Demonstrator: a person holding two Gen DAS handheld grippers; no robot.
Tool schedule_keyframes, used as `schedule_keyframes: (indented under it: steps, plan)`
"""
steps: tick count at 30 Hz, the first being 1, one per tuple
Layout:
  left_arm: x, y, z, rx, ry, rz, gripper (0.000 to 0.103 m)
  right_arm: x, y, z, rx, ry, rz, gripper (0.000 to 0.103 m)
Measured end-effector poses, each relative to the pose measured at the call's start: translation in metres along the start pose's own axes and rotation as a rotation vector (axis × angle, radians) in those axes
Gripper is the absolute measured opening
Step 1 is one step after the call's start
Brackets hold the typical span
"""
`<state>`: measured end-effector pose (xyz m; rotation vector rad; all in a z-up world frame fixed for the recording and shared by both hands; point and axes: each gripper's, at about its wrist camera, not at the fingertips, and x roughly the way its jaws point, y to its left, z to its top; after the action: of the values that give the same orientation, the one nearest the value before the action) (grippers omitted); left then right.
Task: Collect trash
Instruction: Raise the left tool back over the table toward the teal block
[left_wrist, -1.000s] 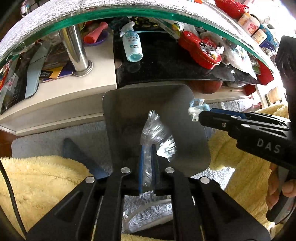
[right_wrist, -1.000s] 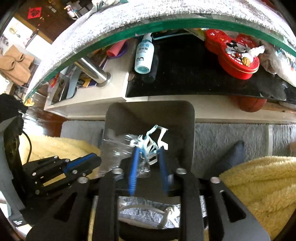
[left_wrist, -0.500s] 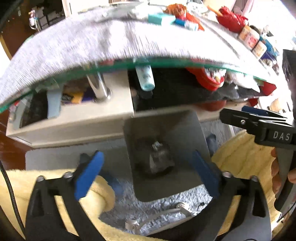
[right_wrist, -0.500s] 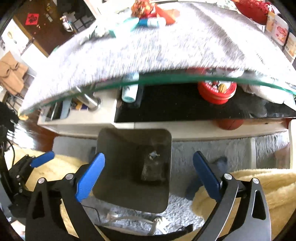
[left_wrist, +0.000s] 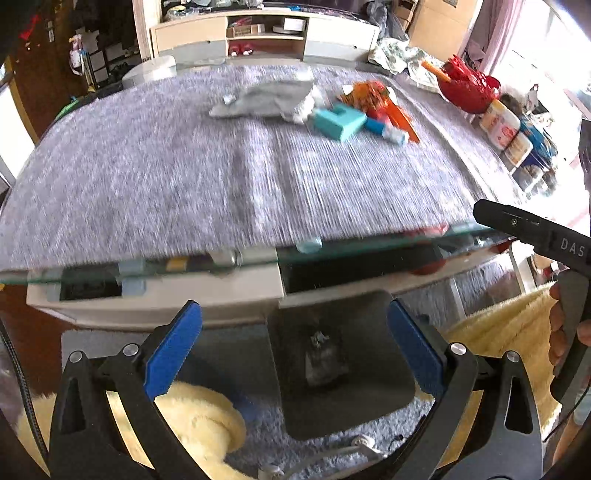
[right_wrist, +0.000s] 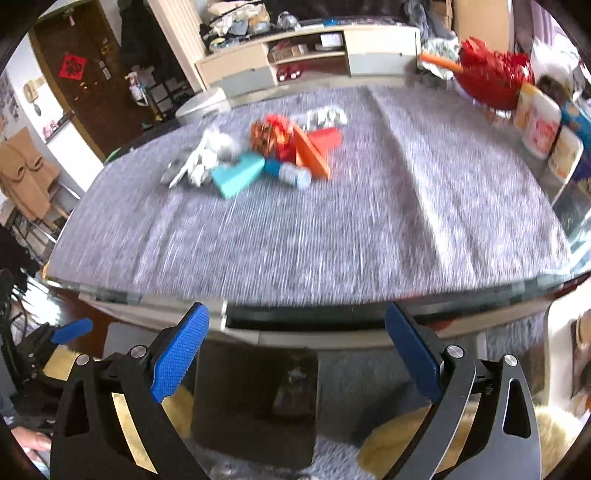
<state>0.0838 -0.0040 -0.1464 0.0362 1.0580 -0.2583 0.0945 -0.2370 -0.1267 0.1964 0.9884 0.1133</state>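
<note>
Glass table (left_wrist: 369, 245) — grey cloth (left_wrist: 258, 166), trash pile (left_wrist: 332, 110)

- Your bin (left_wrist: 343, 369) stands on the floor just before the surface (left_wrist: 221, 184), below its near edge.
- The trash pile (left_wrist: 325, 110) lies toward the far side of the surface.
- Jars (left_wrist: 506, 125) line its right edge.
- A crumpled wrapper (left_wrist: 321, 354) lies in the bin.

The left black gripper with blue pads (left_wrist: 293, 347) points steeply down, its jaws wide apart with nothing held. The right black gripper with blue pads (right_wrist: 297, 350) does the same. A hand (left_wrist: 563, 332) grips the right gripper's handle.
</note>
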Motion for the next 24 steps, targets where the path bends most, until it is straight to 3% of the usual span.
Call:
schedule_keyframes:
  steps: [5, 7, 13, 24]
  plan:
    - [0.005, 0.011, 0.028, -0.018, -0.029, 0.025, 0.095, 0.019, 0.000, 0.021, -0.020, -0.012, -0.006, 0.092]
    - [0.009, 0.014, 0.041, -0.021, -0.039, 0.028, 0.095, 0.030, 0.001, 0.028, -0.030, -0.010, 0.004, 0.080]
    - [0.028, 0.009, 0.070, -0.002, -0.046, -0.004, 0.094, 0.059, -0.002, 0.048, -0.052, 0.003, 0.011, 0.059]
    - [0.065, -0.004, 0.095, 0.025, 0.004, -0.031, 0.091, 0.085, -0.001, 0.069, -0.099, 0.021, 0.045, 0.048]
